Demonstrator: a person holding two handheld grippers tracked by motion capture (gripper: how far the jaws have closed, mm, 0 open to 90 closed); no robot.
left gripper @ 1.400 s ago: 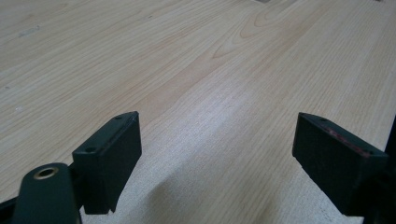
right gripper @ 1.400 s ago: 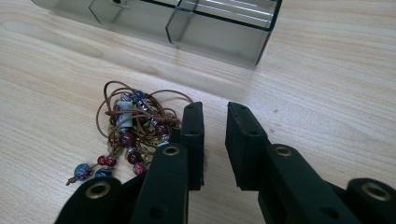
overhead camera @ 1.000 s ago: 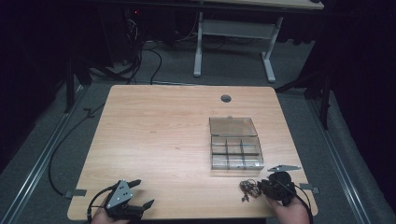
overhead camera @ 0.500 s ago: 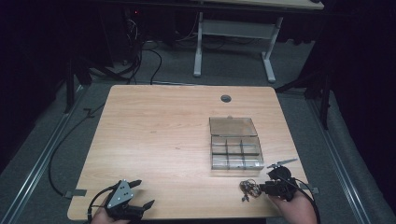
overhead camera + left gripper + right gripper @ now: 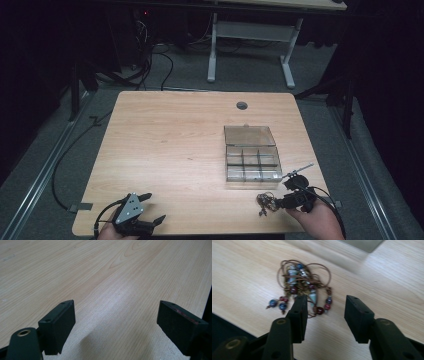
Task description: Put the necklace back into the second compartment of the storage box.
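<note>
With the right gripper [image 5: 325, 312] just opening, its fingers half apart and empty, it should straddle the whole beaded cord bracelet [image 5: 303, 287] heaped near the counter's [image 5: 170, 145] near-right edge, then pinch low.

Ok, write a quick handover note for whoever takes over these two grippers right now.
Left gripper: open, empty, resting near the table's front-left corner.
Right gripper: jaws have just been opening, nothing pinched; the beaded cord necklace lies bunched on the table just ahead of them.
Clear compartment box: lid open, compartments look empty.
Done: nothing in the box yet.
Left: probably grip the necklace and put it in the box.
</note>
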